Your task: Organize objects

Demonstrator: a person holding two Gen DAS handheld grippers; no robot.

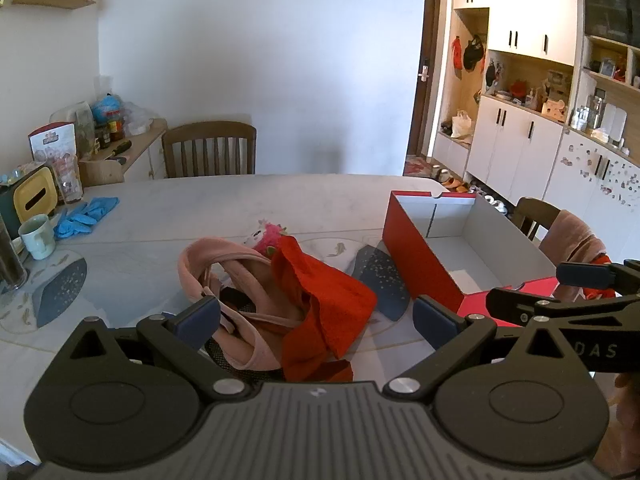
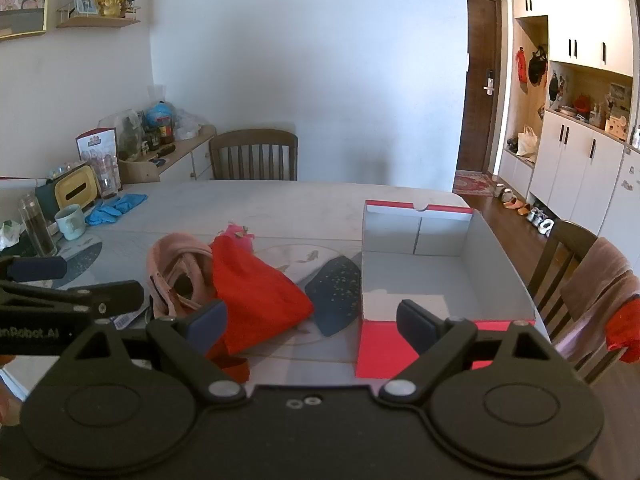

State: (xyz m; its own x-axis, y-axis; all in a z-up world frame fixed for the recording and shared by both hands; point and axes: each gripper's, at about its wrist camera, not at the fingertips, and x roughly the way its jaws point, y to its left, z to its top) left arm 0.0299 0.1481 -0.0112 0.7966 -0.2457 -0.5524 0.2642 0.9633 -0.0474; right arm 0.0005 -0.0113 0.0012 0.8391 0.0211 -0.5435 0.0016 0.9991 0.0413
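A pile of clothes lies on the table: a pink garment, a red cloth and a small bright pink item behind them. An open red box with a white inside stands to their right. My left gripper is open and empty just in front of the pile. My right gripper is open and empty, between the red cloth and the box's near edge. Each gripper shows at the edge of the other's view.
Blue gloves, a pale mug, a yellow tissue box and a glass jar sit at the table's left. Wooden chairs stand at the far side and right, the right one draped with cloth. A dark placemat lies beside the box.
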